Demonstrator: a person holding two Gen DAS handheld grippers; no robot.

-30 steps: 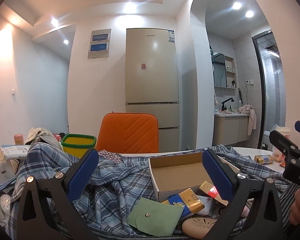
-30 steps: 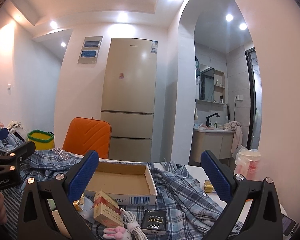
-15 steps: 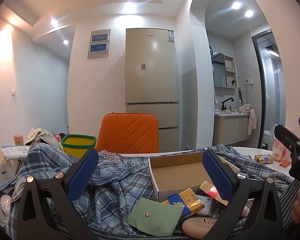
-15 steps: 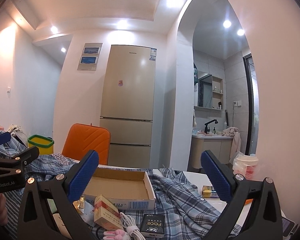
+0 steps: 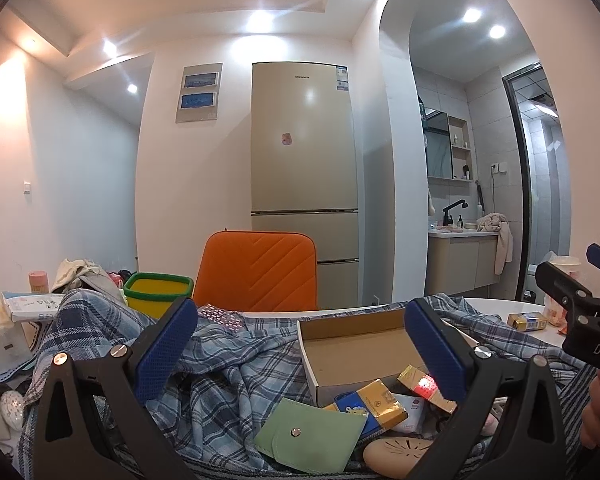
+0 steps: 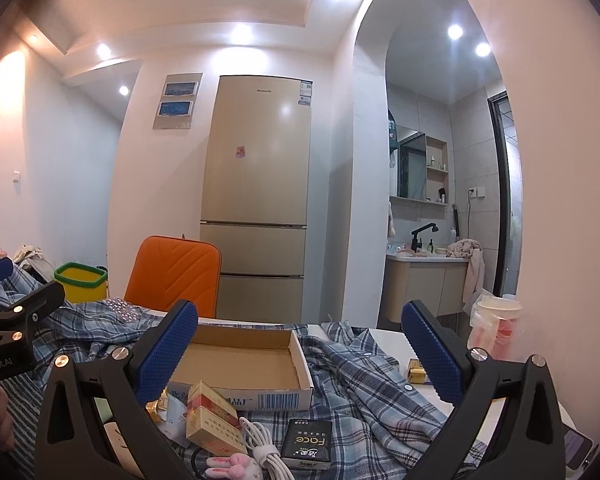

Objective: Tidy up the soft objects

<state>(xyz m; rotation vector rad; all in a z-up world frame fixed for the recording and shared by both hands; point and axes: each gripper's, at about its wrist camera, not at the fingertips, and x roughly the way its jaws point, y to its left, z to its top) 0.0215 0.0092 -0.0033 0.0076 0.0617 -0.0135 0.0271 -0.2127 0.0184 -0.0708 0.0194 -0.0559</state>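
A blue plaid shirt [image 5: 236, 364] lies crumpled across the table; it also shows in the right wrist view [image 6: 364, 380]. An open cardboard box [image 5: 356, 352] sits on it, also seen from the right [image 6: 240, 356]. A green snap pouch [image 5: 308, 436], cigarette packs [image 6: 212, 416], a white cable [image 6: 264, 448] and a pink bunny toy [image 6: 232, 464] lie in front. My left gripper [image 5: 300, 352] is open and empty above the shirt. My right gripper [image 6: 300, 348] is open and empty above the box.
An orange chair [image 5: 256, 272] stands behind the table, with a fridge [image 5: 304, 184] beyond. A yellow bin with a green rim [image 5: 158, 292] is at the left. A plastic cup [image 6: 496, 324] and a small gold pack [image 6: 416, 372] stand at the right on the white table.
The right gripper has tilted up and shifted a little, so the table items sit lower in its view. The left gripper has hardly moved. Both stay open.
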